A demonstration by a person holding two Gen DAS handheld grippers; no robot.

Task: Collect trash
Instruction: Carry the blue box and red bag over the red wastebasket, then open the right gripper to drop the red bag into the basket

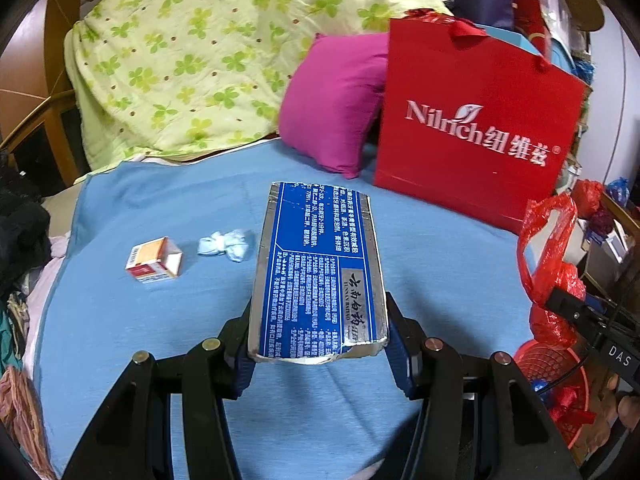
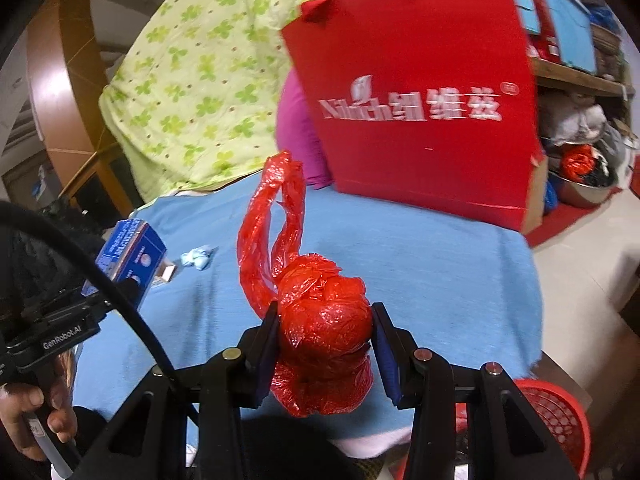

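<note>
My left gripper (image 1: 320,344) is shut on a long blue and silver carton (image 1: 316,272), held above the blue bedspread (image 1: 160,340); the same carton (image 2: 128,252) shows at the left of the right wrist view. My right gripper (image 2: 326,340) is shut on a knotted red plastic bag (image 2: 324,320) whose handles stick up; that bag (image 1: 548,264) also appears at the right edge of the left wrist view. A small orange and white box (image 1: 154,258) and a crumpled pale blue tissue (image 1: 226,244) lie on the bedspread to the left. A red mesh basket (image 2: 556,420) stands low at the right.
A large red paper bag (image 1: 476,120) stands at the back right of the bed against a magenta pillow (image 1: 340,100). A green clover quilt (image 1: 192,48) is heaped behind. Dark clothes (image 1: 20,232) lie off the left edge. A hand (image 2: 32,412) grips the left tool.
</note>
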